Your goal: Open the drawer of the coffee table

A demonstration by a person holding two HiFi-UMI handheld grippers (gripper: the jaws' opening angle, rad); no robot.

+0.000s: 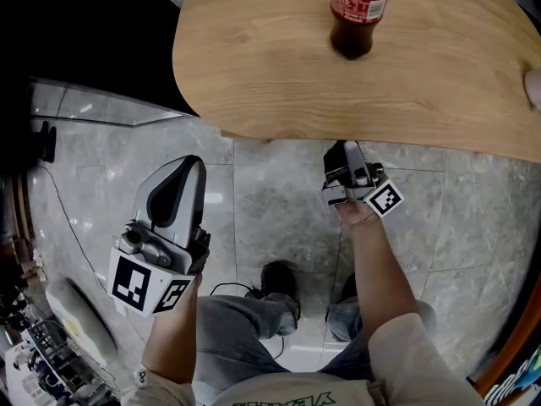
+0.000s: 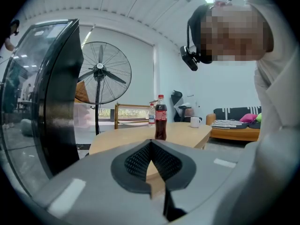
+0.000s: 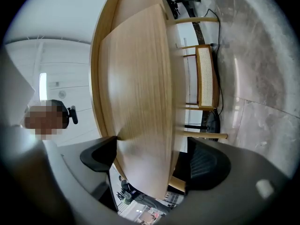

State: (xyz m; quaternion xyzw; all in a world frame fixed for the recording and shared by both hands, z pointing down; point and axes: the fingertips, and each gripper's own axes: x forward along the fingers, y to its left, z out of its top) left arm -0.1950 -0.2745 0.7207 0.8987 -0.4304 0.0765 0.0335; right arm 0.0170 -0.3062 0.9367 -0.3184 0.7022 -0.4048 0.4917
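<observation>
Fingers (image 3: pixel 101 156) of the right gripper (image 3: pixel 150 146) are spread, not clamped. The drawer (image 3: pixel 140 125) slab sits btwn them, under the table (image 1: pixel 254 74) top's near edge, approx 12 o'clock in the head view. Fingers (image 2: pixel 133 163) of the left gripper (image 2: pixel 150 143) are pinched together w/ nothing in them. It hangs over the floor (image 1: pixel 279 201) at 8 o'clock of the right one. A cola bottle (image 1: pixel 359 11) stands at 12 on the table.

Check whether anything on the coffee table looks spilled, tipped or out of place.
Nothing stands out. The cola bottle stands upright and capped on the coffee table, the white mug sits upright too, and the table's top shows no spill or damage.
</observation>
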